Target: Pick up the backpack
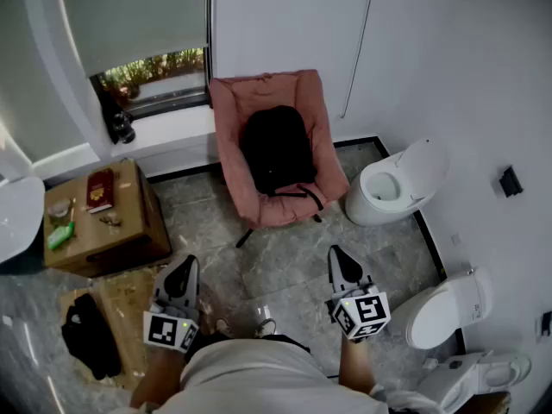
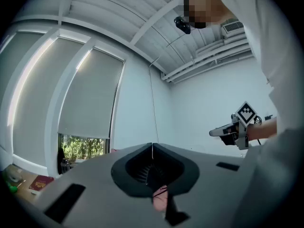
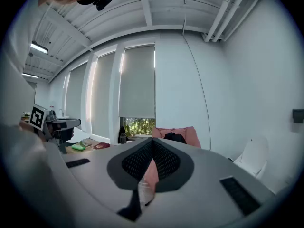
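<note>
The black backpack point(image 1: 276, 149) is seen lying in the seat of a pink armchair point(image 1: 231, 115), leaned against its back, with a strap hanging over the front edge of the seat. The armchair is placed against the far wall, just right of a window point(image 1: 155, 69) through which greenery is visible. A tiled floor point(image 1: 285, 261) lies bare between the armchair and the person.

The left hand-held gripper point(image 1: 188, 264) and the right hand-held gripper point(image 1: 336, 255) are held side by side at the near edge of the scene, well apart from the backpack and pointed towards it. The jaws of each are pressed together, and nothing is pinched between them.

To the left of the armchair a low wooden desk point(image 1: 129, 231) is found, on which a red booklet point(image 1: 101, 188) and a green object point(image 1: 60, 235) are laid. A black garment point(image 1: 89, 335) is spread on the floor near it. To the right of the armchair a white toilet point(image 1: 397, 184) is stood with its lid raised.
</note>
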A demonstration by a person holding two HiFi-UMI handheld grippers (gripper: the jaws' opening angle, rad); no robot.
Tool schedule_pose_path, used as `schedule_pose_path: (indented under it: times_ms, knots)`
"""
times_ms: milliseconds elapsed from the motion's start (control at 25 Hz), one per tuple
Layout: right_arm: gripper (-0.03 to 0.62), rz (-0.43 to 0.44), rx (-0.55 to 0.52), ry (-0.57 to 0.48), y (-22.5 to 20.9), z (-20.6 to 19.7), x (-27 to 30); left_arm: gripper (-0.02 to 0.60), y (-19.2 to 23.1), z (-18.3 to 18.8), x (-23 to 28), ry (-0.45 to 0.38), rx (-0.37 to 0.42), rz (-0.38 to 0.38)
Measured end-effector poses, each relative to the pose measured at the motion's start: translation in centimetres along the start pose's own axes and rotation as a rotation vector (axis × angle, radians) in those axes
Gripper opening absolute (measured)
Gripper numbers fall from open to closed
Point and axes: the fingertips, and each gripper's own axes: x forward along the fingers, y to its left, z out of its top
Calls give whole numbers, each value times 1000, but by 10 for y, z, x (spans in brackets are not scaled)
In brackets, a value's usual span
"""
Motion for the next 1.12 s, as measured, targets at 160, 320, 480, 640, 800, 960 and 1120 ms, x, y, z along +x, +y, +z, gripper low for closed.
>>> schedule_pose_path:
  times_ms: [160,320,480,640,800,960,1120]
  knots:
    - [21,0,-1,-1,-2,0,0,21,-2,3,3,-9,-13,4]
    - [21,17,15,-11,-3,1,-1,21,-4,8,4,-18,-19,6]
    - [21,48,50,-32,-6,3,-1,21,-9,10,8,-18,-17,16]
    - [21,59,48,-25,-15,-1,-1,21,-17,6,8,-15,-11,29]
    - [21,71,65,-24,-29,-9,-6,21,-33,1,12,-6,-4,42]
    - [21,72,86,-17,-41,-27,-13,21,-50,-10,14,9,1,39]
    - [21,52,120,1,-55,-43,-22,21,-67,-15,24,17,-4,12]
